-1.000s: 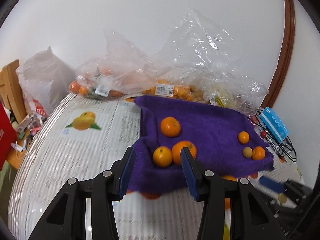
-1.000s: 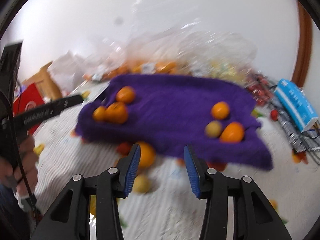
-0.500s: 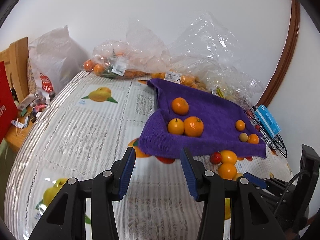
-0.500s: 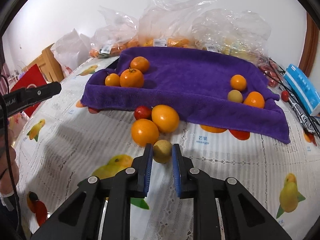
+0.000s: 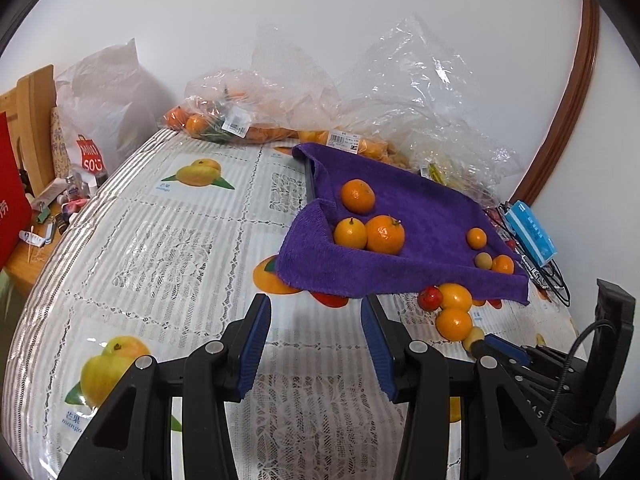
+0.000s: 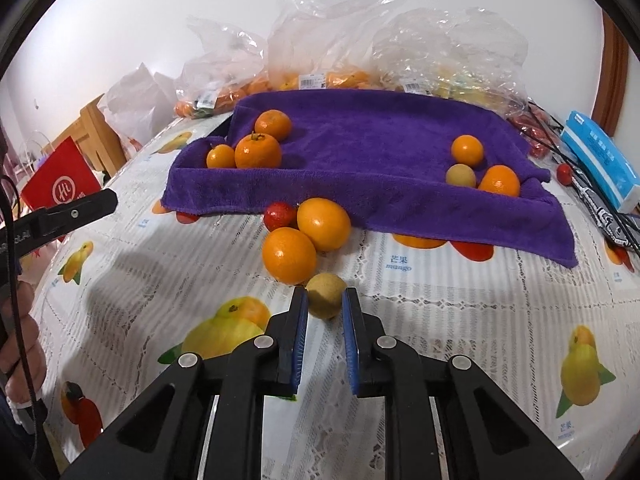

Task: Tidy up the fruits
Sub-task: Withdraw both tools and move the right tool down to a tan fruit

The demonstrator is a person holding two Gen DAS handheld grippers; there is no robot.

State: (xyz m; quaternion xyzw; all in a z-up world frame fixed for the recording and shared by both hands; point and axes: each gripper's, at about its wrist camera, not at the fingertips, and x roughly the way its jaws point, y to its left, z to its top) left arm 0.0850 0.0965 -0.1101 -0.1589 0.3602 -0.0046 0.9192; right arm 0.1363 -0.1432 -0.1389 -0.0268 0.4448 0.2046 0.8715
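Note:
A purple towel (image 6: 372, 136) lines a tray on the table. It holds three oranges at its left (image 6: 258, 151) and two oranges with a tan fruit at its right (image 6: 461, 175). In front of it lie two oranges (image 6: 289, 255), a red fruit (image 6: 279, 215) and a small tan fruit (image 6: 325, 295). My right gripper (image 6: 324, 300) is shut on this tan fruit, which rests on the tablecloth; it also shows in the left wrist view (image 5: 474, 336). My left gripper (image 5: 316, 320) is open and empty, short of the towel (image 5: 400, 240).
Clear plastic bags of fruit (image 6: 320, 60) stand behind the towel. A blue box (image 6: 604, 164) and black wire rack lie at the right. A red bag (image 6: 60, 180) and wooden chair stand at the left table edge. The tablecloth (image 5: 160, 260) is fruit-printed.
My right gripper dropped toward the loose fruit and closed its jaws on the small tan fruit. My left gripper drew back from the towel and stayed open.

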